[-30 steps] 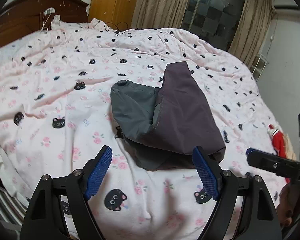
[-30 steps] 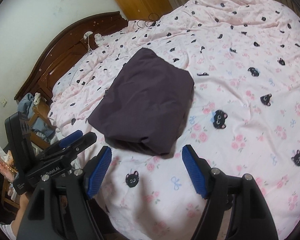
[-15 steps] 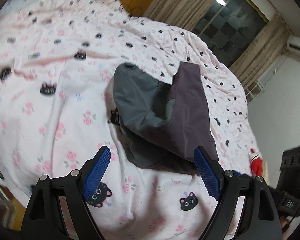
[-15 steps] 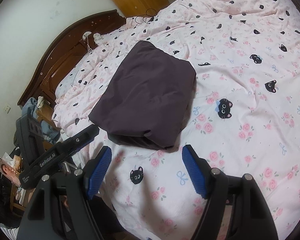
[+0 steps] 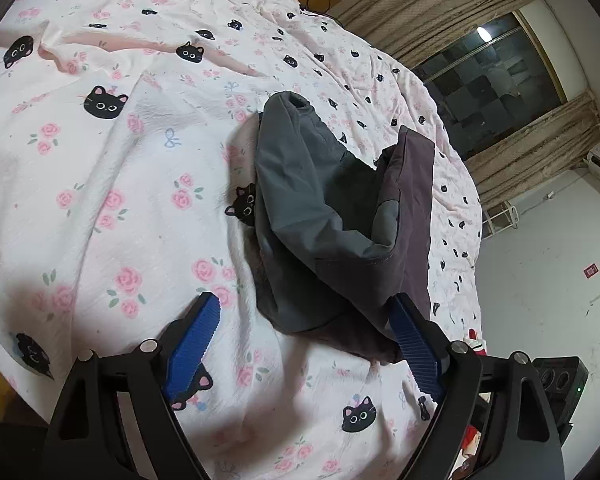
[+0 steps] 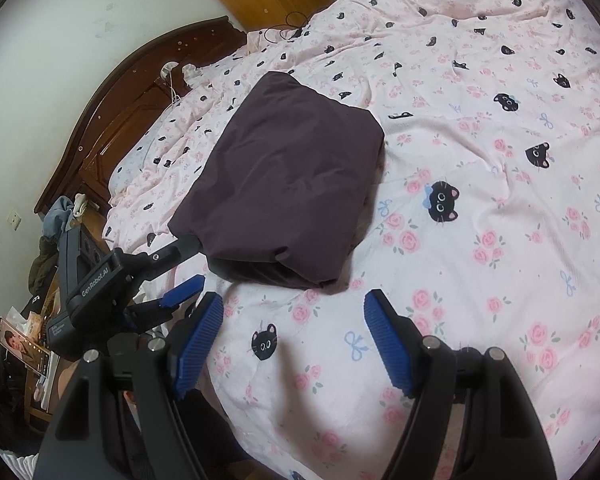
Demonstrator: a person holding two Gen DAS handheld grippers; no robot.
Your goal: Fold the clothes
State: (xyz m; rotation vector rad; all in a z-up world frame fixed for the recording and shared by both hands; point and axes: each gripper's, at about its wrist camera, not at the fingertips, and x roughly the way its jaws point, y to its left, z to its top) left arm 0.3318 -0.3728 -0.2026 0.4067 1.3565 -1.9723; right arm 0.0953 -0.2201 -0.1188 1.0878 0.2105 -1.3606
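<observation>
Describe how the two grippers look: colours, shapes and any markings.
Both grippers are alike. The left gripper and the right gripper have black angular frames with silver bolt heads and two blue ribbed pads. Seen from the right wrist, the left gripper's black body carries white lettering, "GenRobot.AI". No cables or sleeves show.

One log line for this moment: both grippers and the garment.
left gripper: open, at garment near edge | right gripper: open, empty, short of garment | garment: folded on bedspread

Both jaws spread, the left hand-held gripper (image 5: 306, 334) angles down beside the right hand-held gripper (image 6: 294, 330).
</observation>
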